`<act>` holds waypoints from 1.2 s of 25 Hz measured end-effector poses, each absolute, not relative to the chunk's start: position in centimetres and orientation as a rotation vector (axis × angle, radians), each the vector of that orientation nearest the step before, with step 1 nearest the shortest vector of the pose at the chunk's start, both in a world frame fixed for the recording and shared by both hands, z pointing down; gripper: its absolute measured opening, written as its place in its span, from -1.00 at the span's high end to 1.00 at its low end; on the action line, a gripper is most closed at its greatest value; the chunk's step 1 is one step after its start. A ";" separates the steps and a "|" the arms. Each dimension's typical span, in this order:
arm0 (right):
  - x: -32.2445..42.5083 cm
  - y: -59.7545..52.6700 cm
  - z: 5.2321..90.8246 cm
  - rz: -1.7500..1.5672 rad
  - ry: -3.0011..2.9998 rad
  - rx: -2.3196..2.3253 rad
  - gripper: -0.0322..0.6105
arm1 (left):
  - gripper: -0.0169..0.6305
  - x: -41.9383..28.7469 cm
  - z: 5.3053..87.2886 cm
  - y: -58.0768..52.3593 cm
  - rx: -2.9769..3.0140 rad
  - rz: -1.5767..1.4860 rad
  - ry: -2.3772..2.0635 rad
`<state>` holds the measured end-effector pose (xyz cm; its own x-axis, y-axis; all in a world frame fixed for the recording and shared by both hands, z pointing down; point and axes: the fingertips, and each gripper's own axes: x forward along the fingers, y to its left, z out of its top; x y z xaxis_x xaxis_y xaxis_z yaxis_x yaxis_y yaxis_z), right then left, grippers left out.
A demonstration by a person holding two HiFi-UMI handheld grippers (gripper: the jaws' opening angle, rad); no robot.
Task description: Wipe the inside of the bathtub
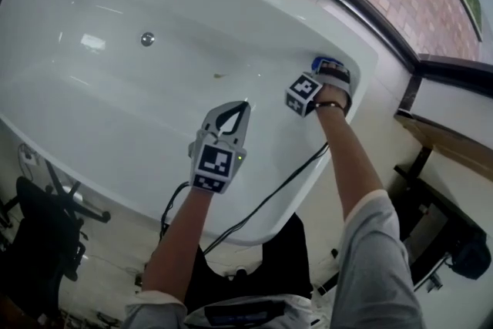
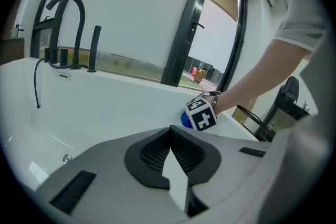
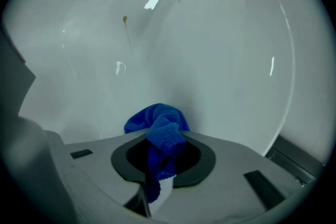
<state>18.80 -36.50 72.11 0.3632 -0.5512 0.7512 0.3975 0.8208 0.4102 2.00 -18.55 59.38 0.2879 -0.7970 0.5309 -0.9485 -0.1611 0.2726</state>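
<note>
1. Now pinching the blue cloth [image 3: 160, 131] with the right gripper [image 1: 333, 72] at 2 o'clock, against the bathtub [image 1: 115, 96] inner wall near the rim, arm stretched straight.
2. Holding the left gripper [image 1: 243, 107] near centre, jaws pressed together, empty, forearm pointing toward 1 o'clock.

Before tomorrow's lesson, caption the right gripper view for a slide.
Right gripper clamps a blue cloth inside the white bathtub, brown stain ahead.

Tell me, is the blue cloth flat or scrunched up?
Scrunched: the cloth bulges in a wad from the right tongs, which pinch it.
</note>
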 end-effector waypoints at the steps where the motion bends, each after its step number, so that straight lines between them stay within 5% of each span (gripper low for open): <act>1: 18.5 -36.4 72.7 -0.612 -1.032 0.167 0.69 | 0.93 1.8 59.9 -18.5 2.003 0.357 -1.554; 30: 9.5 -31.7 94.6 -0.490 -1.190 0.160 0.69 | 0.93 -2.2 79.9 -18.8 1.871 0.505 -1.560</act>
<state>9.48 -31.69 94.59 0.2816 -0.4461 0.8495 0.2811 0.8849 0.3714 -2.22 -18.75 79.89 0.2204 -0.7226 0.6552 -0.9695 -0.0885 0.2285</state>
